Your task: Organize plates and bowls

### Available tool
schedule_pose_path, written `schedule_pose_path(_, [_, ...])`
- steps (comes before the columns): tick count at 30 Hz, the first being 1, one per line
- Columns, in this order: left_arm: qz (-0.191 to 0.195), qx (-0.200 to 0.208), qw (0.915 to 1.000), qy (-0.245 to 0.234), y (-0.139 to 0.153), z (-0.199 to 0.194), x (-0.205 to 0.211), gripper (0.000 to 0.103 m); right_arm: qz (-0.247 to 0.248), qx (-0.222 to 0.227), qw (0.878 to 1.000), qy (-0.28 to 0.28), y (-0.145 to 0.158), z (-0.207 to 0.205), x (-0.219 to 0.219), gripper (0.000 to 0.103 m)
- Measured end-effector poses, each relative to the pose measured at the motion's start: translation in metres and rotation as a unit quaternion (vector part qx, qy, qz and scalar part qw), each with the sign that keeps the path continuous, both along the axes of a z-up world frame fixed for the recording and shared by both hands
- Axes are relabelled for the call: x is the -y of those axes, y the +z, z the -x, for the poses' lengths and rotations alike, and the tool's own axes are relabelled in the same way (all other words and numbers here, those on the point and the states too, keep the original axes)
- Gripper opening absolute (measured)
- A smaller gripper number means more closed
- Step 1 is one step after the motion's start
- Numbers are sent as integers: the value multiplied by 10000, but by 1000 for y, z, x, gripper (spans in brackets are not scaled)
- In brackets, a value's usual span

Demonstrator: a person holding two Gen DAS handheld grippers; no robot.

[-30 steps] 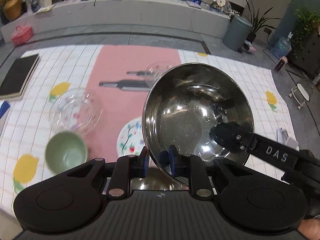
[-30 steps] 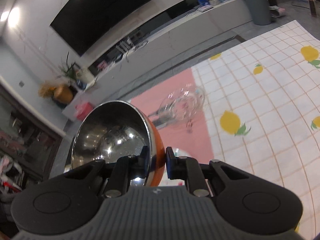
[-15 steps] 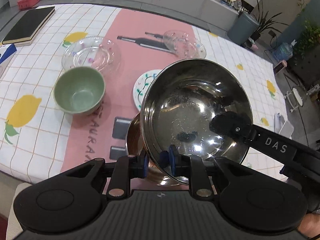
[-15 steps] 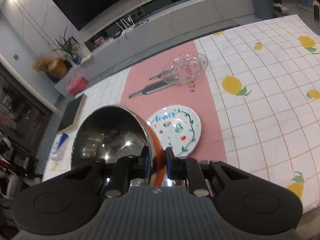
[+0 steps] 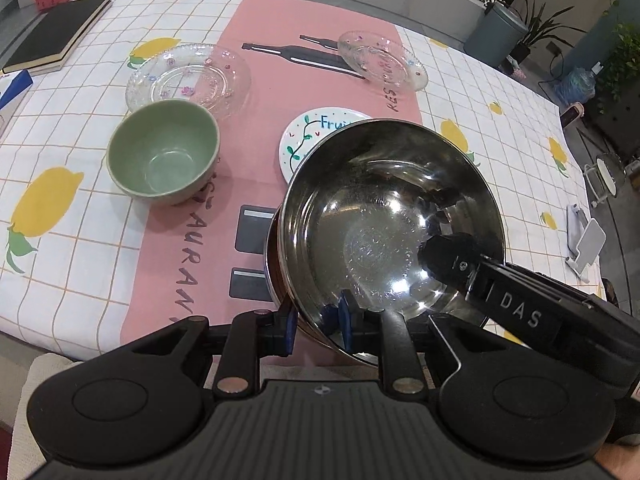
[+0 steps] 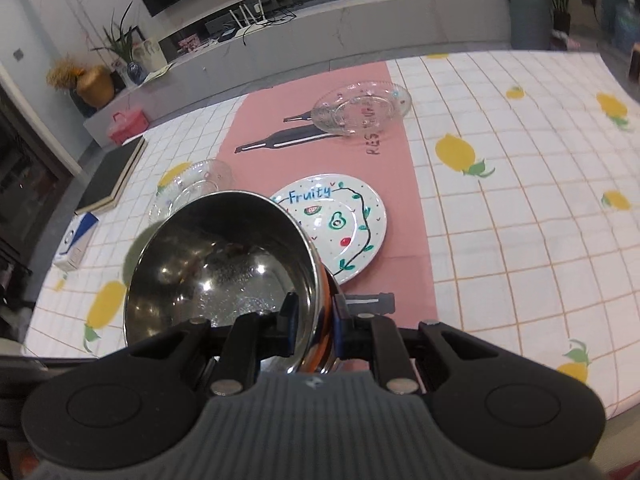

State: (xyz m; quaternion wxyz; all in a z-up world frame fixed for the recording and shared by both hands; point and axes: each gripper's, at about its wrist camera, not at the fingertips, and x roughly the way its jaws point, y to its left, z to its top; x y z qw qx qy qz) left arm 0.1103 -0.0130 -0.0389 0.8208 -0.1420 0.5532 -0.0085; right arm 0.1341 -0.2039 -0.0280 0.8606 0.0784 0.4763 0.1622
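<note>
Two grippers share one steel bowl (image 5: 384, 216): we see the left gripper (image 5: 316, 322) pinched narrow on the near rim at lower centre of its view, one pad inside, one outside, and the right gripper (image 6: 314, 320) clamped the same way on the rim at lower centre of its view, orange outer wall against the outer pad. Bowl tilts, mouth toward the left camera. Directly under it, peeking at its lower left edge, sits a second steel bowl (image 5: 274, 264) on the pink runner (image 5: 256, 80); that below-and-slightly-left offset is what nesting turns on, both hands equally near. Outward: fruit plate (image 6: 340, 224) just behind the bowl, green bowl (image 5: 164, 158) left of centre, glass plate (image 5: 188, 76) behind it, another glass plate (image 5: 380, 60) upper right, black book (image 5: 56, 36) upper left. Versus a second ago we are lower and closer to the table, the bowl beneath now visible; grips unchanged. We judge the stack is nearly seated
</note>
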Motion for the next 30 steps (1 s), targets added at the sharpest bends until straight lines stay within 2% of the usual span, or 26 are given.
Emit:
schedule_pose_path(6, [-105,-91,9999,-57,-3,-1,2,25,22,-59,10000,7,-3,-2,1,15])
schedule_pose_path(10, [-390,4,9992,-103,-2,0,7,26,51,-63,10000,7,-5,-4,-2,15])
schedule_pose_path(12, [-572,104,9982,-112,1,1,9,28,72,-62,10000,8,-7,-5,-3,17])
schedule_pose_path(14, [-678,93,9976,-134,0,0,10,35,114,-53,9999,0,-7,-4,-4,24])
schedule_pose_path(19, [-753,56,9969,-198,-2,-1,11,34,127,-4,9999,43,-8,-5,-5,25])
schedule_pose_path(21, [-763,48,9968,-212,-3,-1,11,34,131,31,9999,8,-7,-5,-4,28])
schedule_pose_path(24, [-806,54,9964,-250,-2,-1,11,34,147,148,9998,-82,-5,-5,-2,40])
schedule_pose_path(26, [-900,140,9954,-291,1,-1,11,34,132,222,9996,-144,-3,-6,0,62])
schedule_pose_path(27, [-963,213,9946,-323,2,-1,10,34,120,251,9995,-159,-2,-6,1,67])
schedule_pose_path(30, [-1195,406,9915,-316,5,-1,9,34,61,240,9996,-158,-4,-8,3,68])
